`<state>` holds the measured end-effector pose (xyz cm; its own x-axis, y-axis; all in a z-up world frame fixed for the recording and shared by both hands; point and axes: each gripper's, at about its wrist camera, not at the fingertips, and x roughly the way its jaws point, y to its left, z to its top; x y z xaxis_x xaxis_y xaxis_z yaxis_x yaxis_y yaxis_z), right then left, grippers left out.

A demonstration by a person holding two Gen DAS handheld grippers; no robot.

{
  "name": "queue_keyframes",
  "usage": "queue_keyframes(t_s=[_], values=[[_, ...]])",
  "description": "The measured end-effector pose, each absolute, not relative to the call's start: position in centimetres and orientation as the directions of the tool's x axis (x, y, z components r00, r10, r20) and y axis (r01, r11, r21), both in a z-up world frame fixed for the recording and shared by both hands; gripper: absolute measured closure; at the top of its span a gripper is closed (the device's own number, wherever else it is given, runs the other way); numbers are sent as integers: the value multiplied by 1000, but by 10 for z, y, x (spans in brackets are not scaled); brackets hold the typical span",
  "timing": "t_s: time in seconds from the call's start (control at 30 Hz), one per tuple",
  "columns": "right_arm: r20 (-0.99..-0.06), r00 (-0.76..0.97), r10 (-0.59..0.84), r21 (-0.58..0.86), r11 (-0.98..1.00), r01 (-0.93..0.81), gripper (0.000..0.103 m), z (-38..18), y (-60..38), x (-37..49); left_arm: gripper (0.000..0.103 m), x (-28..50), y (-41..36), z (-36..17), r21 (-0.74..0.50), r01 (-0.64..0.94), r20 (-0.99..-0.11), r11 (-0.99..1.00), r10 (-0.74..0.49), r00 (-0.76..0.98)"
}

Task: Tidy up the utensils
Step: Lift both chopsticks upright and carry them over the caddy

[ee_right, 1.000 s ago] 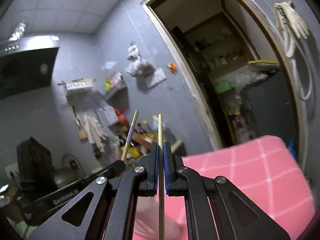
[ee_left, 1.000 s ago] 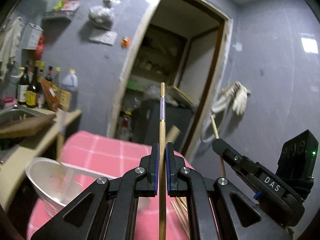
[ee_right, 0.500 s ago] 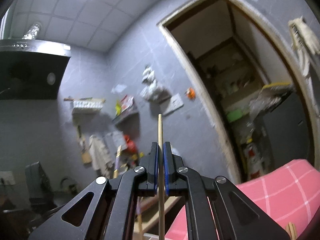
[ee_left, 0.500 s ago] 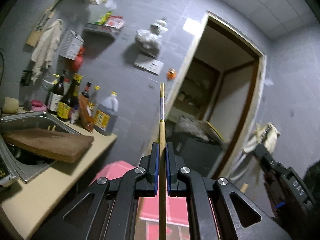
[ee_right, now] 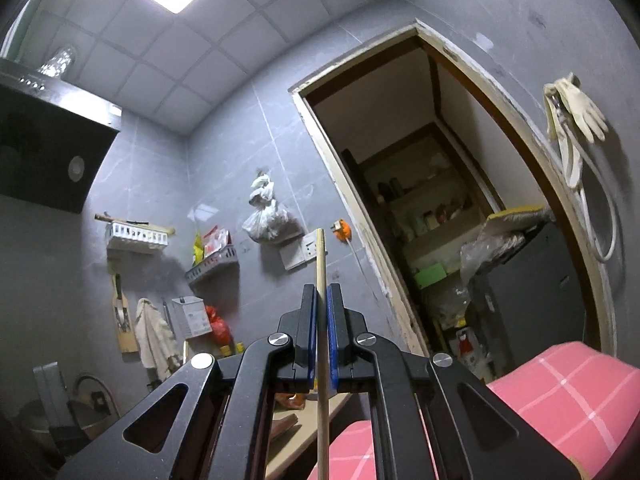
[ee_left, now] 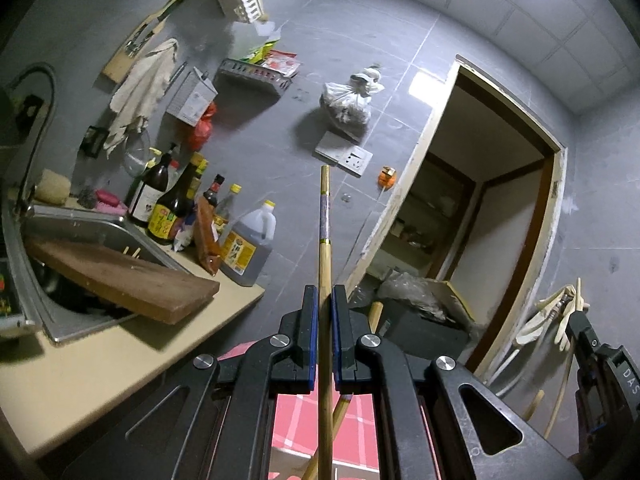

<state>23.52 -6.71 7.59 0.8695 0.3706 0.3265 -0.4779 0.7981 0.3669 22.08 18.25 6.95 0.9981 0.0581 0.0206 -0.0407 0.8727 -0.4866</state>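
Holding 2 chopsticks upright above the pink-clothed counter [ee_right: 568, 392], we keep left gripper [ee_left: 325, 300] pinching the banded chopstick [ee_left: 324, 248], right gripper [ee_right: 321, 300] pinching the plain chopstick [ee_right: 320, 256]; we should align tips before lowering.

Lower end of the banded chopstick [ee_left: 325, 264] ran off the bottom edge, behind the left tongs [ee_left: 325, 300]. Same for the plain chopstick [ee_right: 321, 320] in the right tongs [ee_right: 321, 300]. Pink cloth [ee_right: 568, 392] mostly covered by black arms. Bottle labels [ee_left: 160, 216] too small to read. Sink [ee_left: 80, 228] cut off at left.
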Motion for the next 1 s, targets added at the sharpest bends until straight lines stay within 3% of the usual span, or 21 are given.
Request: queue_keyframes(t_s=[0.6, 1.0], values=[[274, 880, 389, 282, 842, -460, 100, 61, -45, 235, 99, 223, 172, 57, -480, -15, 2, 877, 19, 1000], [146, 871, 469, 225, 841, -491, 100, 45, -41, 237, 99, 221, 167, 45, -445, 0, -31, 895, -16, 999]])
